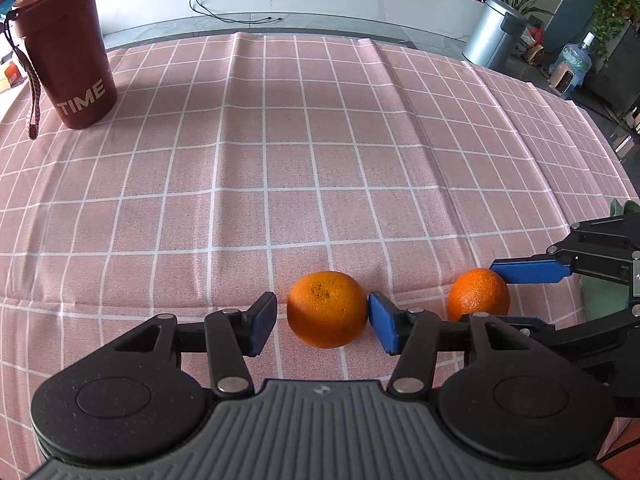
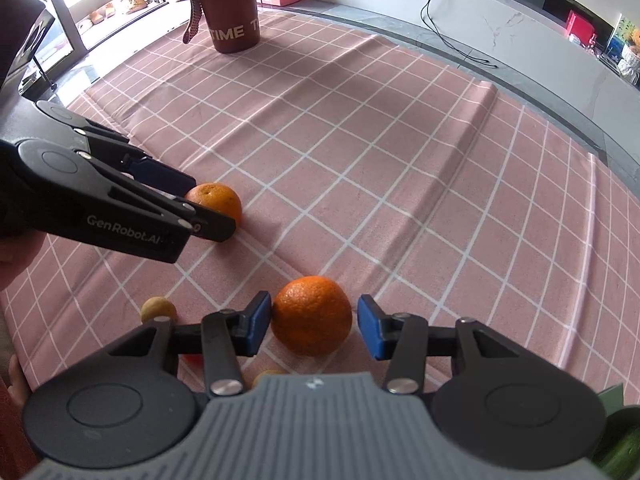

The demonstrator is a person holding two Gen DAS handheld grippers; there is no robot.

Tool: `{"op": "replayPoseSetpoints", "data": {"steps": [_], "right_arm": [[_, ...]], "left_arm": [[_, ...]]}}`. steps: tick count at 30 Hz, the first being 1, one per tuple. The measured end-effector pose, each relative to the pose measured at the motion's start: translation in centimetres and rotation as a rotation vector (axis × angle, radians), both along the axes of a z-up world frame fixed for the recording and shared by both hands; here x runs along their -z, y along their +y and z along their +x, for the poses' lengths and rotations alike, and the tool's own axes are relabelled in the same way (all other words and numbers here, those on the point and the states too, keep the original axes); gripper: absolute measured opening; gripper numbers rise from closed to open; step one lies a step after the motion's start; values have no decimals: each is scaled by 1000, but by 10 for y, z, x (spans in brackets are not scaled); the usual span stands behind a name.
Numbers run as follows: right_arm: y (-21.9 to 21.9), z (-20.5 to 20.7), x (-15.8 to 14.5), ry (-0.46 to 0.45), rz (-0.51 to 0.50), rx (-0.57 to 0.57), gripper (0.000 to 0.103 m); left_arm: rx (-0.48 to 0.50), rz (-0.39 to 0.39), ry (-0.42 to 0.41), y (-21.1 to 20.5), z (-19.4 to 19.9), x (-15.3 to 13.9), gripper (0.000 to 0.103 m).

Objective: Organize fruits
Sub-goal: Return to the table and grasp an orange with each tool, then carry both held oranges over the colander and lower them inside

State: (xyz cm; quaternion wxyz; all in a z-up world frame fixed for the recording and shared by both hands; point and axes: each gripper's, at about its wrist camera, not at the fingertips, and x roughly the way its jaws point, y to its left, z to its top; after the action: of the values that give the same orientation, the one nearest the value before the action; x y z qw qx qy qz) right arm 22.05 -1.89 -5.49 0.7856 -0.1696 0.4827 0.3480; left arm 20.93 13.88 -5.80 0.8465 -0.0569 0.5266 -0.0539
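Note:
Two oranges lie on the pink checked tablecloth. In the left wrist view the left orange (image 1: 327, 309) sits between the blue pads of my left gripper (image 1: 322, 322), which is open around it: the right pad touches it and a small gap shows at the left pad. The right orange (image 1: 478, 295) lies further right. In the right wrist view my right gripper (image 2: 312, 326) is open around the right orange (image 2: 312, 314), left pad touching, gap at the right pad. The left orange (image 2: 216, 202) shows there too, behind the left gripper (image 2: 188, 200).
A dark red cup (image 1: 66, 52) marked TIME with a wrist strap stands at the far left; it also shows in the right wrist view (image 2: 230, 4). A small tan round fruit (image 2: 158, 309) lies near the table's front. Something green (image 2: 618, 440) sits at the right. The cloth (image 1: 280, 140) has raised folds.

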Motion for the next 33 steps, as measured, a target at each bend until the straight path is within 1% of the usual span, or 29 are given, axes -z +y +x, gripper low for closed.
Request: {"op": "replayPoseSetpoints", "data": {"steps": [1, 4, 8, 13, 19, 24, 27, 33], "right_arm": [[0, 0, 0, 0, 2, 5, 41], [1, 1, 0, 1, 6, 6, 41], [-1, 3, 1, 14, 18, 17, 40], [-3, 2, 2, 10, 26, 25, 39], [-5, -1, -3, 2, 18, 39, 37], [-12, -11, -21, -2, 16, 24, 37], [-19, -20, -36, -10, 7, 12, 37], [-43, -43, -69, -42, 1, -14, 37]], "left_arm": [[-2, -11, 1, 0, 0, 0, 55], [0, -22, 4, 0, 1, 0, 51], [6, -11, 5, -3, 0, -1, 50], [15, 32, 1, -11, -1, -3, 49], [30, 51, -14, -17, -7, -21, 48], [45, 72, -26, -25, -17, -38, 48], [75, 86, -40, -35, -25, -50, 48], [145, 109, -104, -66, -46, -84, 48]]}}
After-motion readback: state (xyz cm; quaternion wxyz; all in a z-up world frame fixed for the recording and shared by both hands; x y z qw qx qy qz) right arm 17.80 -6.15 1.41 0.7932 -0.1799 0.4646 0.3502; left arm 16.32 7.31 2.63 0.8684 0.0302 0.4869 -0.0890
